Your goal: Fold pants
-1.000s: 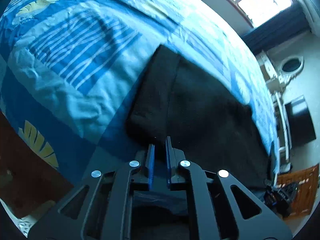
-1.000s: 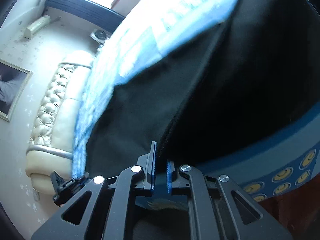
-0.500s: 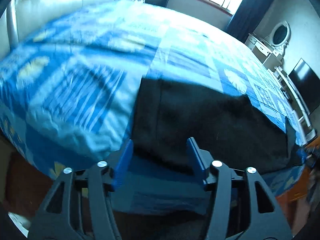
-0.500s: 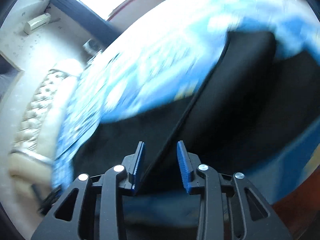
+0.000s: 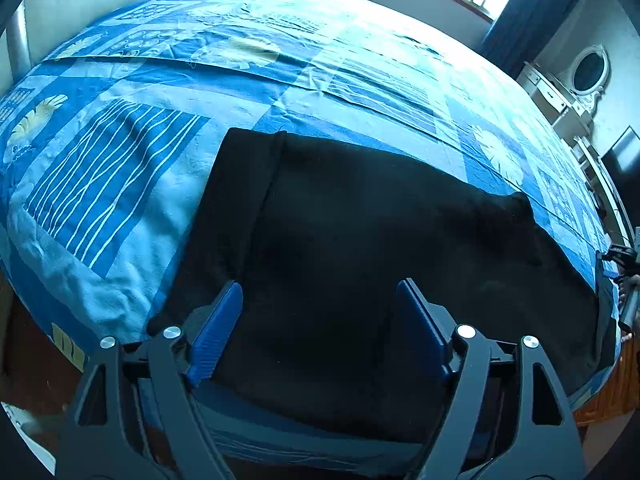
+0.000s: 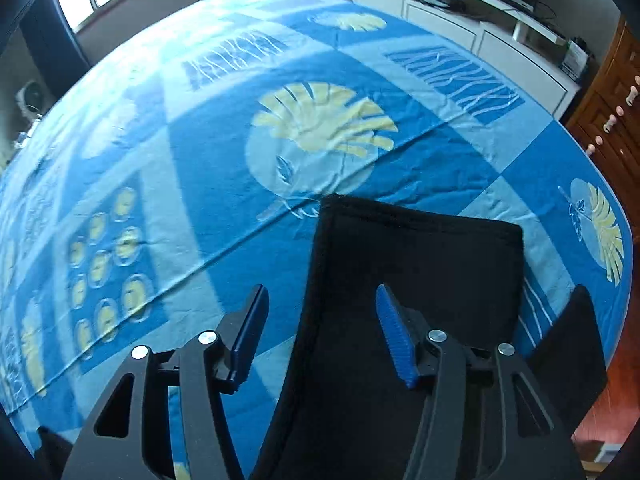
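Both grippers, left (image 5: 320, 322) and right (image 6: 320, 330), have just opened wide and let go of the pants (image 5: 360, 248), now flat on the bed (image 5: 120, 184); regrip the far edge squarely next.

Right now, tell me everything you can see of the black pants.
The black pants are dark, soft-looking fabric lying flat on the blue patterned bedspread near the bed's edge. In the left wrist view one layer overlaps another, leaving a narrower strip along the left side. In the right wrist view one squared end shows. Neither gripper's pads press on them.
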Tool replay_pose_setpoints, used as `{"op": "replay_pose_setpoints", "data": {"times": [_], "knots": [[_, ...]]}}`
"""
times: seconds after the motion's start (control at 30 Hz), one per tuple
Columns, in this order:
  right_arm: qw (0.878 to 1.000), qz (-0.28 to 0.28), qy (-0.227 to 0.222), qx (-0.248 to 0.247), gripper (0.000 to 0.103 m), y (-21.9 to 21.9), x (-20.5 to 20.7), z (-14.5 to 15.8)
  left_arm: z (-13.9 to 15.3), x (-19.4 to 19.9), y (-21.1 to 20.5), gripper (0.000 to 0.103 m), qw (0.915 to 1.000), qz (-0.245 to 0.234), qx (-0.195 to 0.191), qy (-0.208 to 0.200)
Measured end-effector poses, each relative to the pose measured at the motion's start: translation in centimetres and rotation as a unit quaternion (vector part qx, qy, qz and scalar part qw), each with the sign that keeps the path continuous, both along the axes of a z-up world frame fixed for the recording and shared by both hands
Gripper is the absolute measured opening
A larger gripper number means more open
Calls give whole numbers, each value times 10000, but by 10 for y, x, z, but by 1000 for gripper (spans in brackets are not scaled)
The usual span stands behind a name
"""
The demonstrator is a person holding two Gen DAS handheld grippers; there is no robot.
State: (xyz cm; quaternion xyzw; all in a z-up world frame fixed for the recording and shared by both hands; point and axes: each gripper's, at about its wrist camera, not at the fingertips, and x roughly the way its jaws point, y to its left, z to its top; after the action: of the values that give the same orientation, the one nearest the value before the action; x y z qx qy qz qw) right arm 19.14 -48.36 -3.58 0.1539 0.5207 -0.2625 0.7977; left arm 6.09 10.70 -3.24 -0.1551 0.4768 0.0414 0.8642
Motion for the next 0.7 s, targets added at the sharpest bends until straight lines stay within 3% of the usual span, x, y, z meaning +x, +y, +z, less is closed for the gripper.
{"op": "replay_pose_setpoints", "data": {"times": [0.07, 0.1, 0.17, 0.2, 0.33, 0.5, 0.57, 0.7], "knots": [[9999, 5, 103, -77, 57, -3, 2, -12, 0, 0, -3, 85, 10000, -7, 65, 7], [9999, -12, 81, -117, 50, -3, 1, -10, -1, 0, -4, 85, 10000, 1, 94, 16], [9999, 84, 7, -118, 15, -5, -4, -6, -3, 1, -6, 87, 9999, 8, 134, 34], [9998, 163, -93, 9, 10, -8, -9, -1, -3, 2, -7, 87, 9999, 9, 160, 50], [9936, 213, -1036, 390, 9, -27, -54, 37, -4, 2, -12, 89, 9995, 49, 289, 78], [9769, 28, -2045, 626, 9, -65, -152, 80, -4, 0, -14, 89, 9994, 139, 322, 83], [9690, -163, -2327, 811, 9, -82, -191, 82, -4, -2, -14, 89, 9993, 180, 310, 79], [9478, -637, -2772, 1442, 9, -110, -267, 53, -4, -3, -16, 90, 9991, 231, 340, 81]]}}
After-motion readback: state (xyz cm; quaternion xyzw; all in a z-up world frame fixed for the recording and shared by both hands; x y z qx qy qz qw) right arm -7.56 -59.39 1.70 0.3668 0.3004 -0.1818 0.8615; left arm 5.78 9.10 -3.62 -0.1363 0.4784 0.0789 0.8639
